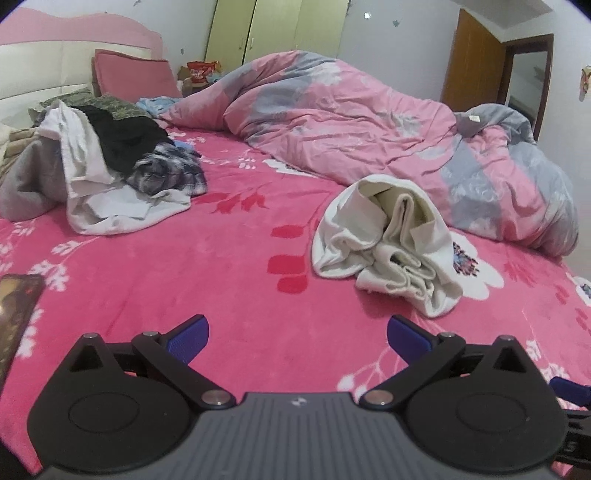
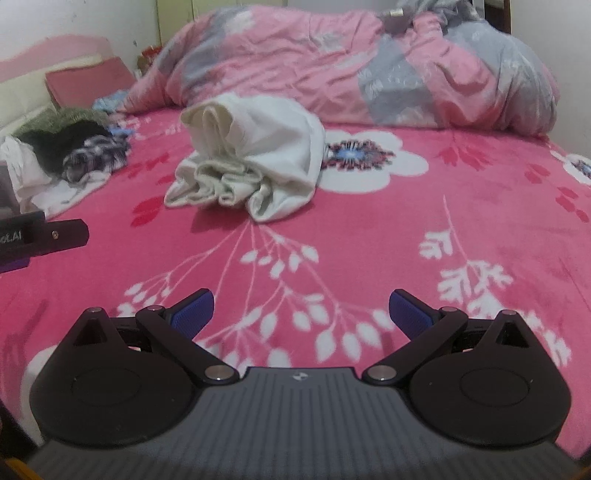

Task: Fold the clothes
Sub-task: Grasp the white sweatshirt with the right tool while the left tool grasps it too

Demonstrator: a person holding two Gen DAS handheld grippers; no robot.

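A cream garment [image 1: 388,247] lies bunched in a loose roll on the pink floral blanket [image 1: 207,273], ahead and to the right of the left gripper [image 1: 297,338] and ahead, a little left, of the right gripper [image 2: 301,312]. Both grippers hover over bare blanket with their blue pads spread wide and nothing between them.

Behind the garment a pink and grey duvet [image 1: 369,118] is heaped across the far side of the bed, its lower edge coming close to the garment's back. To the left, well apart from the garment, sits a pile of clothes [image 1: 110,166]: white cloth, a black piece, a plaid shirt and something grey at the edge. A pink pillow [image 1: 136,74] leans against the headboard [image 1: 55,62] beyond the pile, with a green wardrobe [image 1: 273,29] and a brown door [image 1: 476,62] on the far wall. A dark phone-like object [image 1: 16,314] lies at the left edge of the left view; what it is exactly cannot be told.

In the right view, part of the left gripper [image 2: 48,238] juts in from the left edge.

The blanket between both grippers and the garment is open, and a broad strip runs free between the garment and the pile. To the right of the garment the blanket stays bare out to the bed's edge.
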